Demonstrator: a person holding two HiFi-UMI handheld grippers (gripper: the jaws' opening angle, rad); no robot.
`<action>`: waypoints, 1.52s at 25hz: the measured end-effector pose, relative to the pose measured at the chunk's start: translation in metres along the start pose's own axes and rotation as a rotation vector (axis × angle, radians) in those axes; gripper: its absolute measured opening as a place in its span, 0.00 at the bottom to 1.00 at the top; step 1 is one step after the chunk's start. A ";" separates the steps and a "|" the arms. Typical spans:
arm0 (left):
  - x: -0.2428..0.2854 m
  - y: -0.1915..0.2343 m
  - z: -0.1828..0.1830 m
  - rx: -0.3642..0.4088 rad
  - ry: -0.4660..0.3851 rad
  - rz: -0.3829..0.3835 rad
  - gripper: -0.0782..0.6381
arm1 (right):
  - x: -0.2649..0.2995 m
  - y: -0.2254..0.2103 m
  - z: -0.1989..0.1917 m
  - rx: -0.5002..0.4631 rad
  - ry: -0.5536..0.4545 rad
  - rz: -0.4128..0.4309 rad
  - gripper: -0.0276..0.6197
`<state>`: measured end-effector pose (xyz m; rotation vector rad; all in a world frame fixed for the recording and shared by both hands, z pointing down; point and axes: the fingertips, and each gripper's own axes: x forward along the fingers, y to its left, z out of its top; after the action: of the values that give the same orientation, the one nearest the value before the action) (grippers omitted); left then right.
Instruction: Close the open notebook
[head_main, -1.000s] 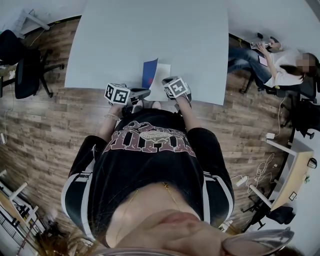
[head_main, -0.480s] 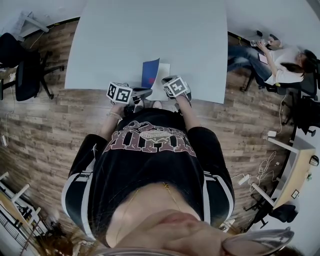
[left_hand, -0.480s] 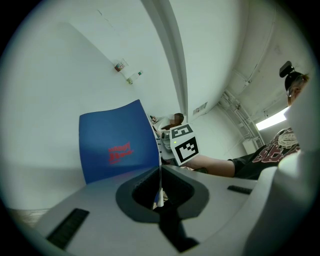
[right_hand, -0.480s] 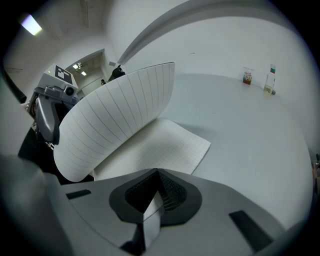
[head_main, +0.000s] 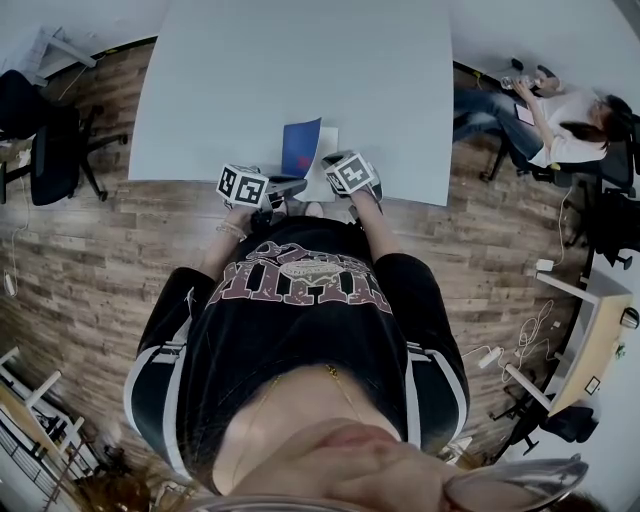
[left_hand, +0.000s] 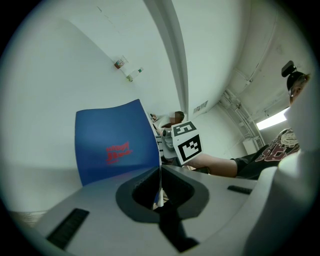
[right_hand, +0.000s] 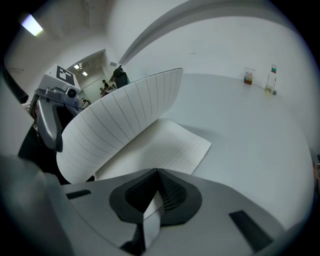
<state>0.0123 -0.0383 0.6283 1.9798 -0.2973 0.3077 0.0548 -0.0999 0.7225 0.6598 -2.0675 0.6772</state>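
One notebook (left_hand: 117, 147) edge inside left hand-held gripper (left_hand: 160, 176)

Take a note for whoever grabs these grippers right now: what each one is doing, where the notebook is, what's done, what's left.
Left gripper: jaws shut on the near edge of the blue cover, which stands about upright.
Right gripper: jaws shut on the near edge of the page, which lies flat.
Notebook: at the near edge of the table, between the two grippers.
Done: cover lifted off the table, roughly halfway over.
Left: swing the cover down onto the page. Probably free the right jaws first so they aren't trapped, then release the cover.
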 end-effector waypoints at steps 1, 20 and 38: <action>0.001 0.000 0.000 -0.001 0.002 0.000 0.19 | 0.000 0.000 0.000 0.002 -0.002 0.002 0.07; 0.016 0.008 -0.003 -0.022 0.022 -0.006 0.19 | 0.000 -0.001 -0.002 -0.028 -0.013 0.004 0.07; 0.024 0.012 -0.010 -0.047 0.043 -0.005 0.19 | 0.001 0.004 -0.002 -0.072 -0.014 -0.003 0.07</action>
<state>0.0301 -0.0360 0.6506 1.9250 -0.2701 0.3368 0.0530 -0.0953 0.7234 0.6279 -2.0931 0.5952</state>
